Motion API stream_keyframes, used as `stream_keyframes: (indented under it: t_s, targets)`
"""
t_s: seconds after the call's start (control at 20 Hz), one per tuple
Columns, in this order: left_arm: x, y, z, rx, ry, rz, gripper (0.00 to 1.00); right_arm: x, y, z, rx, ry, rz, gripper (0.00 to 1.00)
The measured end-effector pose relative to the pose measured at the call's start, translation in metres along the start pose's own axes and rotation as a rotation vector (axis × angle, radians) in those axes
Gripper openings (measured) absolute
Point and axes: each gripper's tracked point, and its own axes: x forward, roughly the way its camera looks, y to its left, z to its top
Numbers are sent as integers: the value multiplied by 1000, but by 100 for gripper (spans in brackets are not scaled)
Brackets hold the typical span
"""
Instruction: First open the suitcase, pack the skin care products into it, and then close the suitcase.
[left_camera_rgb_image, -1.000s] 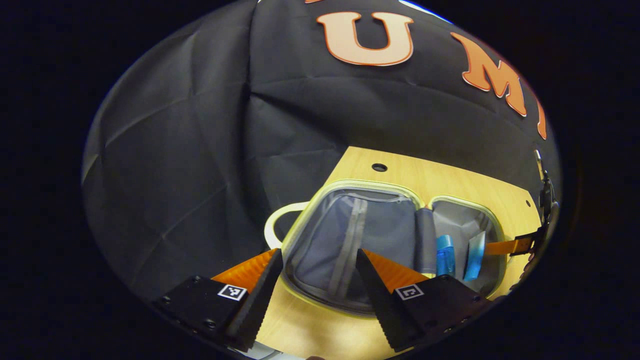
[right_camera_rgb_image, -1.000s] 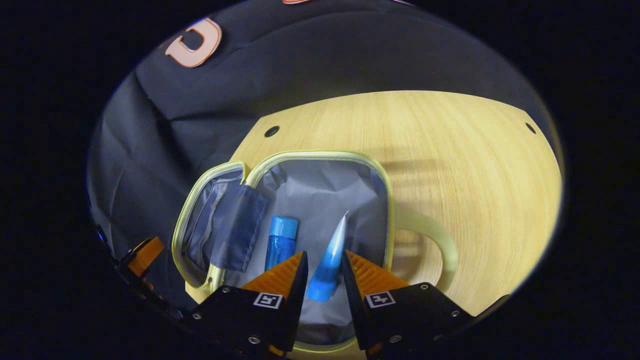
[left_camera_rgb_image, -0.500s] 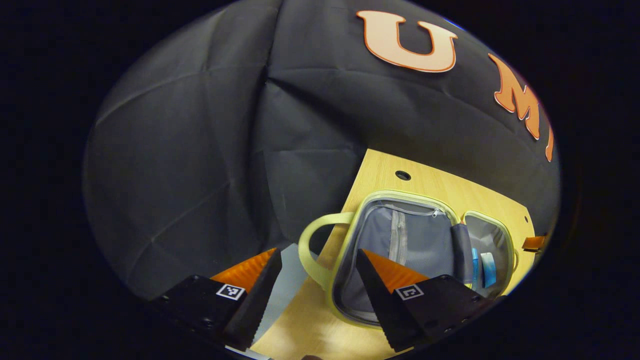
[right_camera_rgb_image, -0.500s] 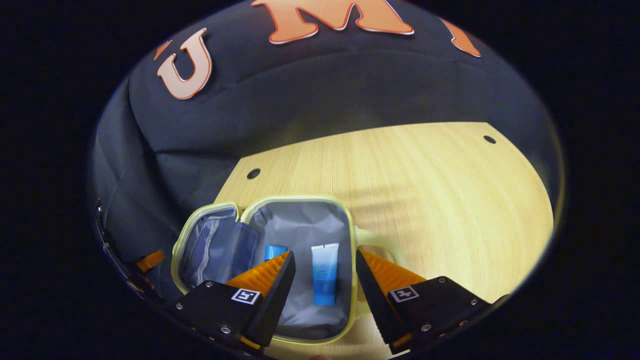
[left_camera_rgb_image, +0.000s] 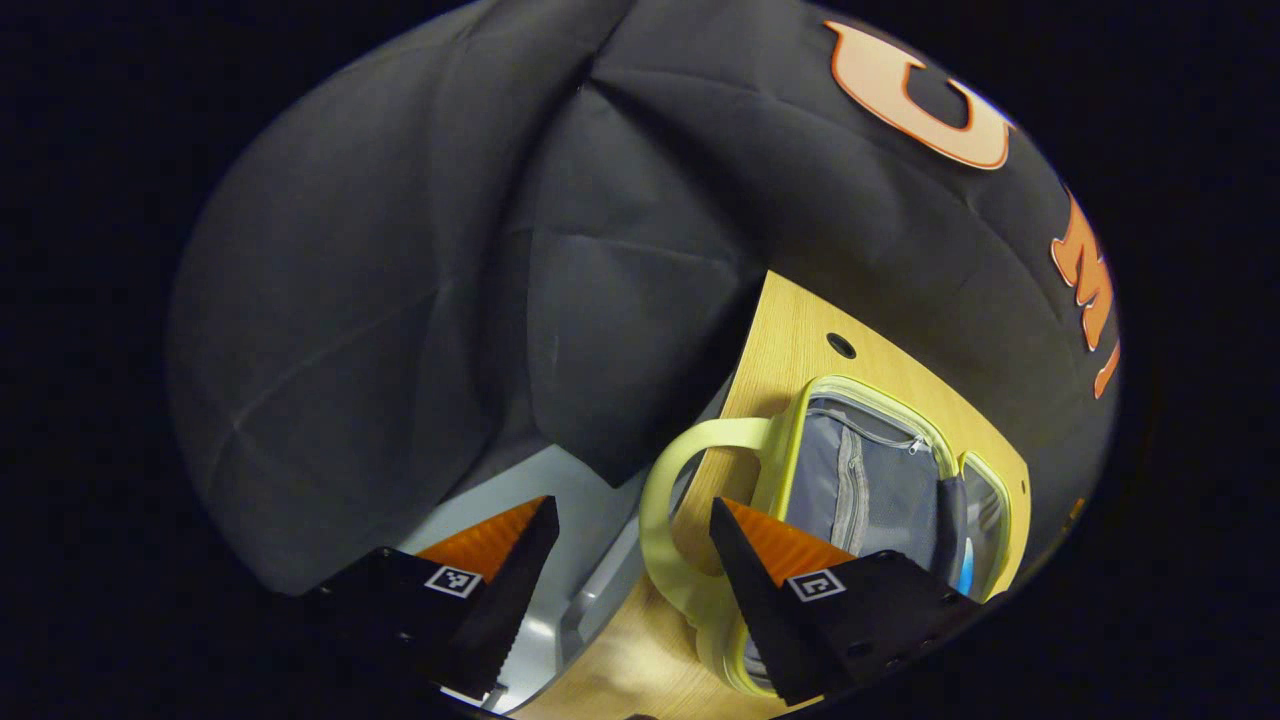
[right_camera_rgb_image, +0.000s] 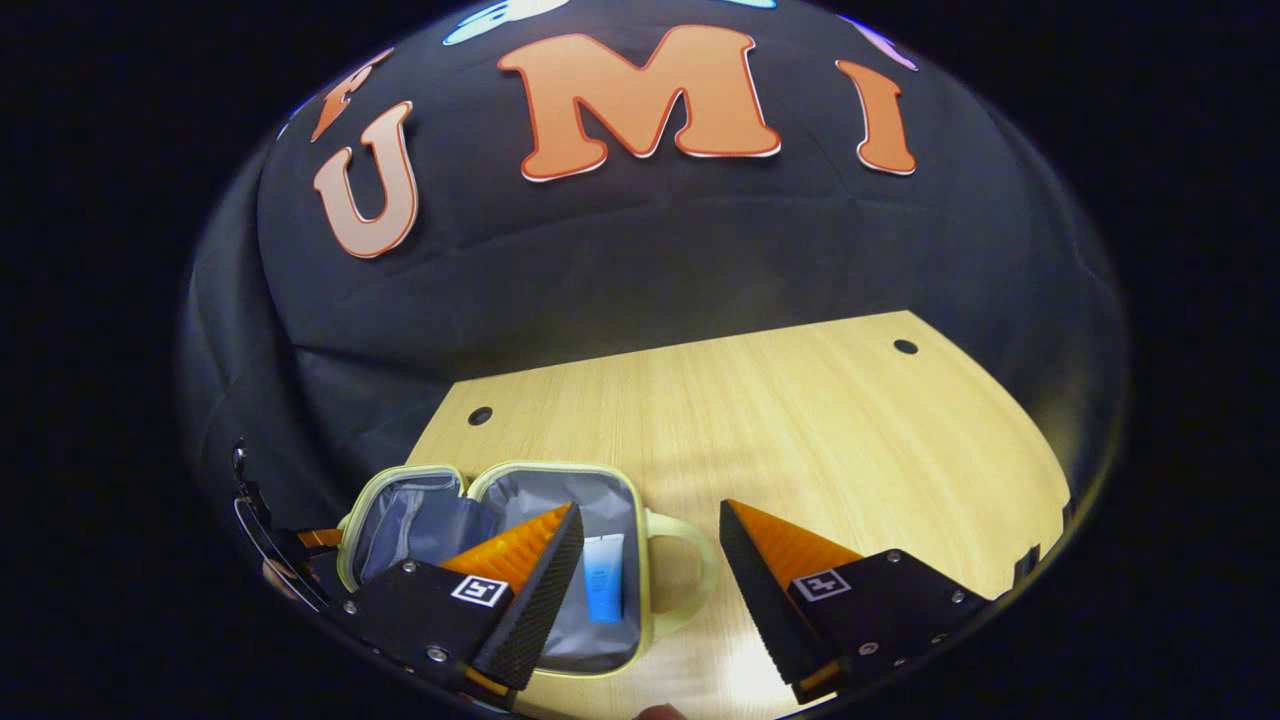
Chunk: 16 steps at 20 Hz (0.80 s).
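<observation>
A small grey suitcase (right_camera_rgb_image: 500, 500) with a pale yellow-green rim lies open flat on the wooden table (right_camera_rgb_image: 800, 430). A blue tube (right_camera_rgb_image: 603, 590) lies in its right half, beside the loop handle (right_camera_rgb_image: 690, 570). My right gripper (right_camera_rgb_image: 650, 506) hangs open above the case's near right corner, holding nothing, and its left finger hides part of the lining. In the left gripper view the open suitcase (left_camera_rgb_image: 870, 480) sits at the lower right, with a sliver of blue product (left_camera_rgb_image: 965, 578) in its far half. My left gripper (left_camera_rgb_image: 630, 502) is open and empty, with the case's left handle (left_camera_rgb_image: 680, 500) between its fingers farther off.
The table's left edge (left_camera_rgb_image: 740, 400) runs past the case, with grey floor (left_camera_rgb_image: 560, 510) below it. Round holes (right_camera_rgb_image: 480, 415) (right_camera_rgb_image: 905, 346) mark the tabletop's far corners. Bare wood spreads right of the case. The booth's black cloth wall stands behind.
My right gripper opened, let go of the blue tube and drew back; the tube now lies flat in the case. My left gripper swung left, off the case toward the table edge.
</observation>
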Motion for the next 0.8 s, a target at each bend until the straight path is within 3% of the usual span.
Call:
stream_keyframes:
  t_s: [0.05, 0.1, 0.3, 0.35, 0.45, 0.55, 0.6, 0.65, 0.8]
  targets:
    - [1, 6, 3, -3, 15, -6, 99, -3, -5, 3, -1, -10, -13, 88]
    - [5, 6, 4, -4, 26, -19, 94, -5, -10, 6, 1, -13, -24, 88]
    - [26, -9, -12, 26, 102, -41, 54, -14, -23, 19, 6, -50, -39, 88]
    - [31, -10, -10, 35, 103, -60, 54, -18, -28, 22, 0, -57, -45, 88]
    - [37, -17, -7, 28, 111, -47, 20, -21, -37, 28, -6, -70, -55, 88]
    - [28, -17, -2, 31, 90, -49, 20, -24, -44, 34, 2, -88, -58, 88]
    - [21, -23, 9, 18, 68, -70, 12, -25, -46, 37, 5, -96, -57, 88]
    - [18, -25, 8, 8, 59, -89, 10, -27, -49, 39, 2, -100, -49, 88]
    - [-6, -31, 22, 58, 13, -83, 11, -27, -59, 43, -31, -115, -45, 88]
